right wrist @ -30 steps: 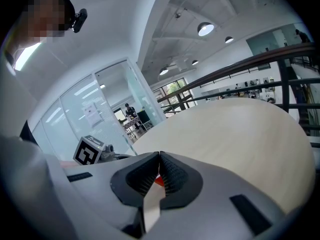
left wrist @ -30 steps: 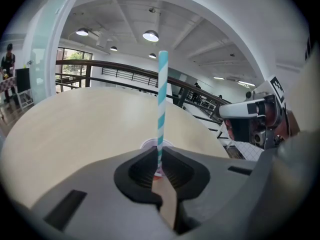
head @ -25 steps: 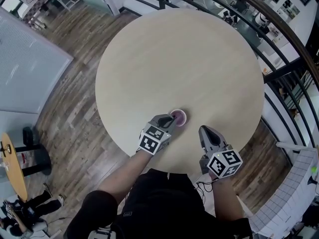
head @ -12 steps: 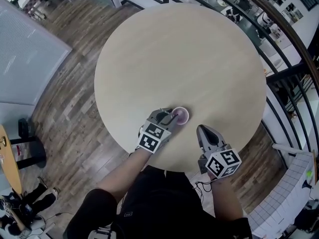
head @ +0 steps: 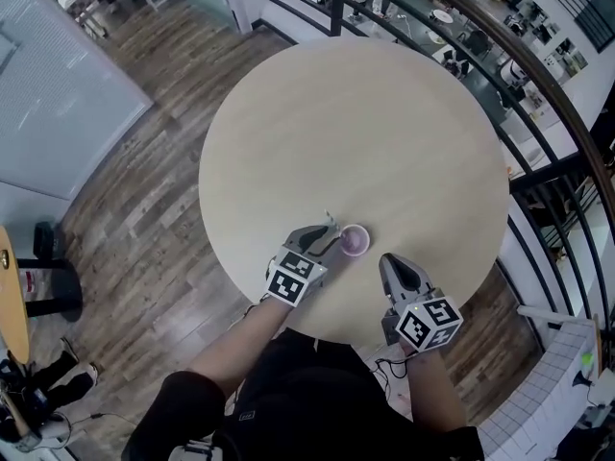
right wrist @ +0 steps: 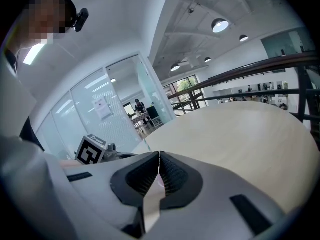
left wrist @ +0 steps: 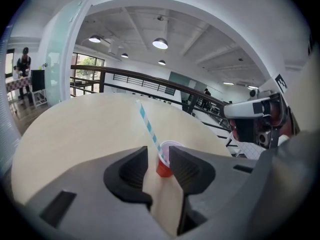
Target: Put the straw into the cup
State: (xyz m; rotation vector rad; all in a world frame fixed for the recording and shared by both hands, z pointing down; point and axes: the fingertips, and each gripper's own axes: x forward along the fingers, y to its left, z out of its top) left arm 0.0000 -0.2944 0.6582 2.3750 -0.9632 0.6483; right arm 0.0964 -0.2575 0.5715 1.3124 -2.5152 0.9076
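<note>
I see the straw (left wrist: 148, 126) standing in the cup (left wrist: 164, 165). Its long axis is tilted, and in the left gripper view the free end points up and to the left. The cup sits on the round, pale table (head: 365, 133), near the edge closest to me. My left gripper (head: 332, 240) is opening its jaws; cup and straw show in the gap, with the pads off them. My right gripper (right wrist: 159, 156) has its jaws together on nothing. A wood floor (head: 144, 209) surrounds the table, with a dark railing (head: 543, 89) beyond.
</note>
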